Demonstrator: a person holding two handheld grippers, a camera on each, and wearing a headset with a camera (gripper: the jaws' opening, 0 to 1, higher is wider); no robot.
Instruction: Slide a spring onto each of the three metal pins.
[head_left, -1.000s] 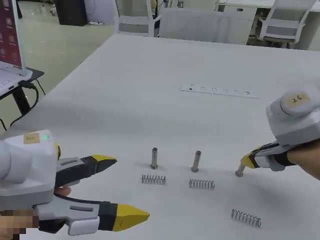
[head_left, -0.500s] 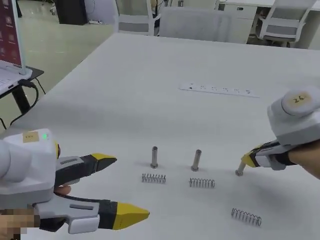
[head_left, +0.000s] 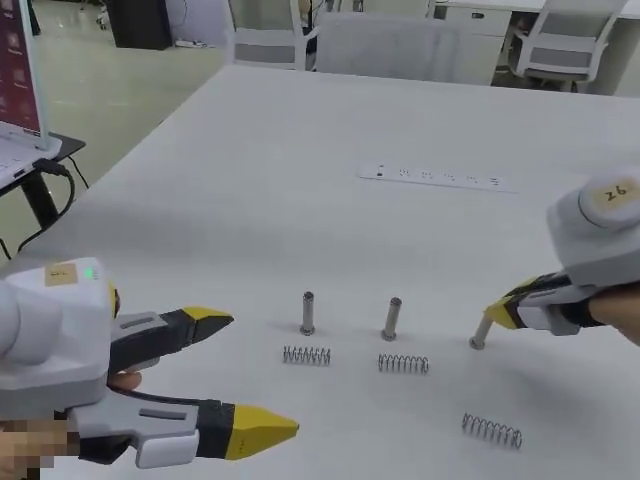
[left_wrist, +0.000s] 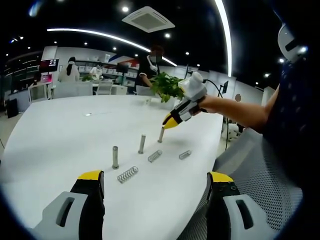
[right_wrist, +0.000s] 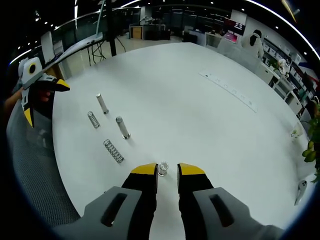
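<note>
Three metal pins are on the white table: the left pin (head_left: 308, 313) and the middle pin (head_left: 392, 319) stand upright, and the right pin (head_left: 481, 332) leans to the right. Three springs lie flat, one (head_left: 306, 355) below the left pin, one (head_left: 403, 364) below the middle pin and one (head_left: 491, 431) nearer me on the right. My right gripper (head_left: 501, 317) is shut on the top of the leaning pin (right_wrist: 163, 168), its jaws narrowly apart around it. My left gripper (head_left: 245, 375) hovers open and holds nothing at the lower left, well short of the springs (left_wrist: 127, 174).
A white power strip (head_left: 437, 181) lies across the table beyond the pins. Office chairs (head_left: 555, 45) stand at the far edge, and a laptop on a stand (head_left: 20, 90) is off the table's left side. A person stands in the background (left_wrist: 150, 70).
My right gripper has drifted slightly to the right and the right pin's top has followed it, so the pin leans more. The left gripper has stayed put.
</note>
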